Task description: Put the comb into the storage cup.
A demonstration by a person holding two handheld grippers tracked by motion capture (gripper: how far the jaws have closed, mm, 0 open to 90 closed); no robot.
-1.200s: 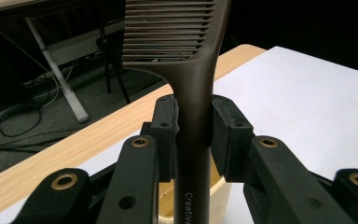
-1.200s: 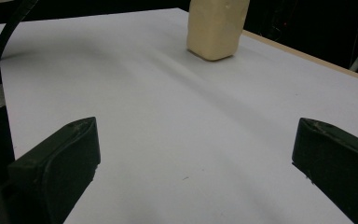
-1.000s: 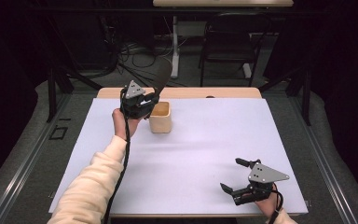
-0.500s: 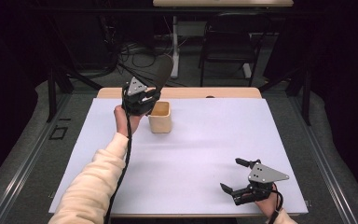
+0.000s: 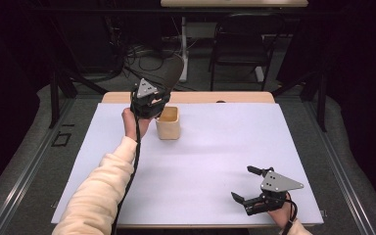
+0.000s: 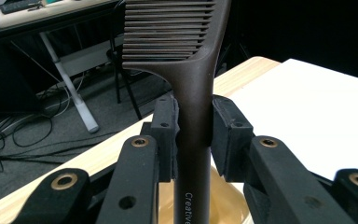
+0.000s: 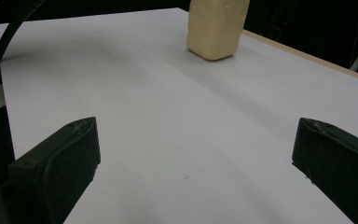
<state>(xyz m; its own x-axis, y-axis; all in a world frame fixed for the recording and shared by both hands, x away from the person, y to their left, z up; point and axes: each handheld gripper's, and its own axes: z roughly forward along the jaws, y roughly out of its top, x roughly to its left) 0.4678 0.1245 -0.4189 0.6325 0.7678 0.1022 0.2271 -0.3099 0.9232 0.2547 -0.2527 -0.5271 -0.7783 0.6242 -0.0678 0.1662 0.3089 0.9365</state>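
Left gripper (image 5: 152,105) clamped on comb (image 6: 193,93), handle pointing straight down over cup (image 5: 168,123) just below. Right gripper (image 5: 254,188) wide open, empty, well apart across table (image 5: 215,161).

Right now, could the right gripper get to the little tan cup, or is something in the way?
Probably yes. The right gripper rests near the table's front edge, its jaws wide open with nothing between them, and bare white tabletop lies between it and the tan cup. The left gripper by the cup could crowd it.
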